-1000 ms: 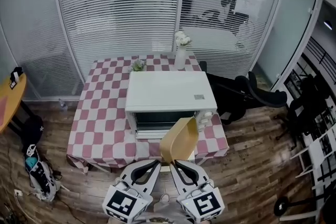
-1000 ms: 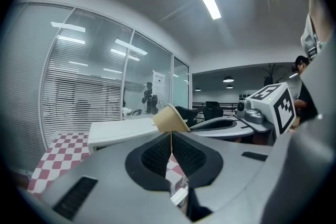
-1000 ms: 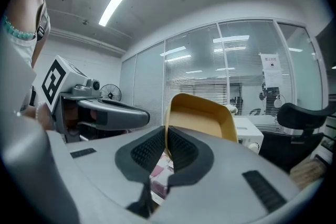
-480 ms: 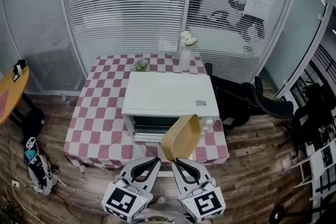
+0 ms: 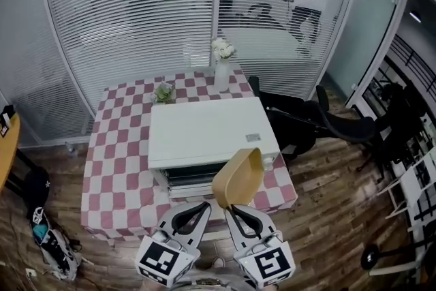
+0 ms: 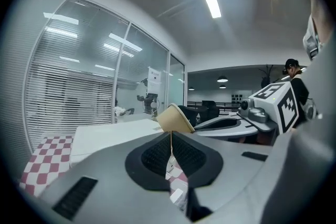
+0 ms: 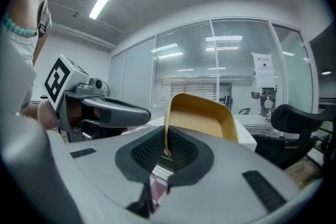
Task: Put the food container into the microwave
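Right gripper [image 5: 233,210]: clamped on near rim of food container [image 5: 237,177], held tilted at near side of microwave [image 5: 204,133]. Left gripper [image 5: 202,210]: closed, empty, just left of it. Advised: level container first, then feed straight into front opening, keeping clear of frame.

Left gripper [image 5: 205,205]: held low and pointed ahead, jaws closed on a thin edge of the container [image 5: 237,175].
Right gripper [image 5: 228,208]: held just beside the left, roughly parallel, jaws clamped on the container's rim.
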{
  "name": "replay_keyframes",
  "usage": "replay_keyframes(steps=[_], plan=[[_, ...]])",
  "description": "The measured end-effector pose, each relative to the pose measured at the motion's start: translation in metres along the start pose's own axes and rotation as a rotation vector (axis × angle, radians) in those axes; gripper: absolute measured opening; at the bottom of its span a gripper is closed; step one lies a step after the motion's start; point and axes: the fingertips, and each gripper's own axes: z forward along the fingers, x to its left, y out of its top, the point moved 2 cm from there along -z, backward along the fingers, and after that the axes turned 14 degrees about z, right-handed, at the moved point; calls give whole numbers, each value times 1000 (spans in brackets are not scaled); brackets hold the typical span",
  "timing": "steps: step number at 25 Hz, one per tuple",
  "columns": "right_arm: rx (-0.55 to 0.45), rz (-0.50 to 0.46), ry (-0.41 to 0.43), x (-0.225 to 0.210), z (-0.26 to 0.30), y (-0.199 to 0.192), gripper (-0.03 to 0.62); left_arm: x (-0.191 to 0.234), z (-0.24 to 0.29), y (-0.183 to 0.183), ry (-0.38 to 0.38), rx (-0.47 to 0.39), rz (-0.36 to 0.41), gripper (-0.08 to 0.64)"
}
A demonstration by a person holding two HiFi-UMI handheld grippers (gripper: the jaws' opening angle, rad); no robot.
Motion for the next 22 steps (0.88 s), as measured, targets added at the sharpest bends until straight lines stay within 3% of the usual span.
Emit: replay_keyframes(steps=[12, 22], plan=[[-33, 3, -144, 12, 52, 17, 9, 64, 12, -7, -141, -18, 25, 17], [-12, -5, -235, 10, 59, 16, 9, 74, 27, -8, -218, -73, 12, 17]])
